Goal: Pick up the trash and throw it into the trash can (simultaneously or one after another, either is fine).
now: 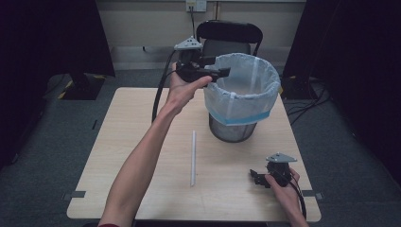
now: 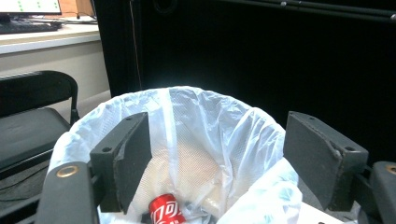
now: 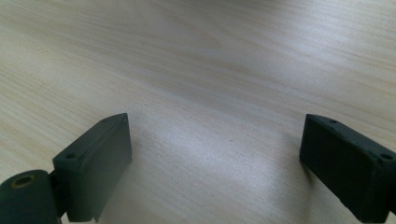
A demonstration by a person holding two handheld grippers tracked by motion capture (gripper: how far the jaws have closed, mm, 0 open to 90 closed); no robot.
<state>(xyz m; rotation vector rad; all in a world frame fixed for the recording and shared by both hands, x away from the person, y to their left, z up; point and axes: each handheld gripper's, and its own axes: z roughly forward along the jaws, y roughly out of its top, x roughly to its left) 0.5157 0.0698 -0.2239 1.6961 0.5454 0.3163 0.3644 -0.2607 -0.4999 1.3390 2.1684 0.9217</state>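
Observation:
A metal mesh bin (image 1: 234, 128) lined with a white plastic bag (image 1: 243, 90) stands at the table's back right. My left gripper (image 1: 224, 72) is held level at the bin's left rim, jaws pointing over its mouth. In the left gripper view this gripper (image 2: 217, 140) is open with nothing between its pads, and a red drink can (image 2: 166, 210) lies at the bottom of the bag (image 2: 205, 121). My right gripper (image 1: 255, 178) rests low at the table's front right. It (image 3: 215, 144) is open over bare wood.
A long thin white stick (image 1: 193, 157) lies on the light wooden table (image 1: 127, 142) in front of the bin. A black chair (image 1: 229, 35) stands behind the table. Dark curtains hang at both sides.

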